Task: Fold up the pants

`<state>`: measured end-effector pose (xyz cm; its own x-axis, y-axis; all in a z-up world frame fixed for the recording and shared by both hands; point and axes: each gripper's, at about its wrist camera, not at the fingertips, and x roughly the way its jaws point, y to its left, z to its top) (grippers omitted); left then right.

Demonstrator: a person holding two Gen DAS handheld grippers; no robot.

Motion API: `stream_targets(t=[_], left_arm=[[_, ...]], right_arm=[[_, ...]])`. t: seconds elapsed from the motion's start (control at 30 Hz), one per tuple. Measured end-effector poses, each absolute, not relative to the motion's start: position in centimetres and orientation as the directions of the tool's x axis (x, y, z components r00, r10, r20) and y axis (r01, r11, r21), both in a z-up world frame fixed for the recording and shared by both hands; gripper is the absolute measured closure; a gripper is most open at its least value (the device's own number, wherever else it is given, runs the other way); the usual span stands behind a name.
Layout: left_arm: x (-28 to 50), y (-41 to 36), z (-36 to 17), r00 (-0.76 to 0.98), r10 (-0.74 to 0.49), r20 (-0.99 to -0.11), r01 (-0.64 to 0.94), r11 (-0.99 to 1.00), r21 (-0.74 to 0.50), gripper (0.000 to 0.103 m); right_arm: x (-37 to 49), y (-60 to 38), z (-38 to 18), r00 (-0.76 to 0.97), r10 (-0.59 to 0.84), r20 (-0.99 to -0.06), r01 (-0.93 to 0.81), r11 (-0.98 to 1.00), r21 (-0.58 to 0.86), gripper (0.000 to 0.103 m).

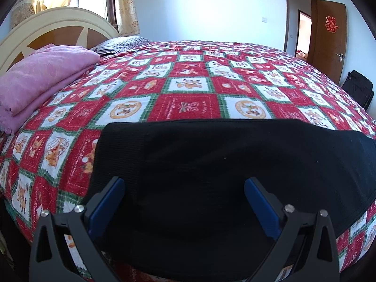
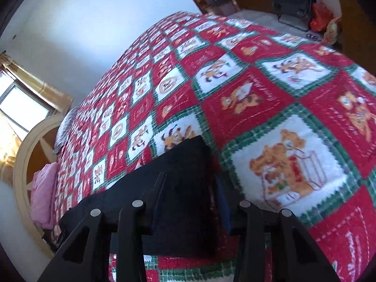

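The black pants (image 1: 211, 164) lie flat on the red, white and green patchwork bedspread (image 1: 188, 82), near the bed's front edge. My left gripper (image 1: 184, 185) is open, its blue-padded fingers (image 1: 108, 206) spread wide just above the pants, holding nothing. In the right wrist view, my right gripper (image 2: 190, 181) is shut on a corner of the black pants (image 2: 185, 176); the cloth sits between the jaws and is lifted a little off the bedspread (image 2: 270, 105). That view is tilted and blurred.
A folded pink blanket (image 1: 40, 80) lies at the left by the cream headboard (image 1: 58, 23). A grey pillow (image 1: 122, 43) lies behind it. A brown door (image 1: 329, 37) and a black bag (image 1: 359, 87) stand at the right. The bed's front edge is right under my grippers.
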<state>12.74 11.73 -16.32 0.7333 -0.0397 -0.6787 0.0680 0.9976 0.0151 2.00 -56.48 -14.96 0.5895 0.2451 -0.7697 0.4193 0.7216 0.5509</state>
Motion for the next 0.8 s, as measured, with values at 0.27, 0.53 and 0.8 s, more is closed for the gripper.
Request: stream_targets(t=[0.27, 0.53, 0.8], left_arm=[[12.9, 11.9, -16.3, 0.732, -0.044, -0.679, 0.068, 0.998, 0.009, 0.000], [12.8, 11.8, -16.0, 0.736, -0.068, -0.674, 0.066, 0.997, -0.029, 0.000], [12.4, 11.2, -14.6, 0.753, -0.105, -0.650, 0.088, 0.994, -0.059, 0.000]], right_arm=[[1.4, -57.0, -16.0, 0.613, 0.255, -0.747, 0.424, 0.692, 0.584, 0.087], [0.3, -52.8, -10.6, 0.701, 0.160, -0.695, 0.362, 0.759, 0.541, 0.091], [1.3, -45.2, -5.5, 0.731, 0.144, -0.667, 0.257, 0.848, 0.464, 0.092]])
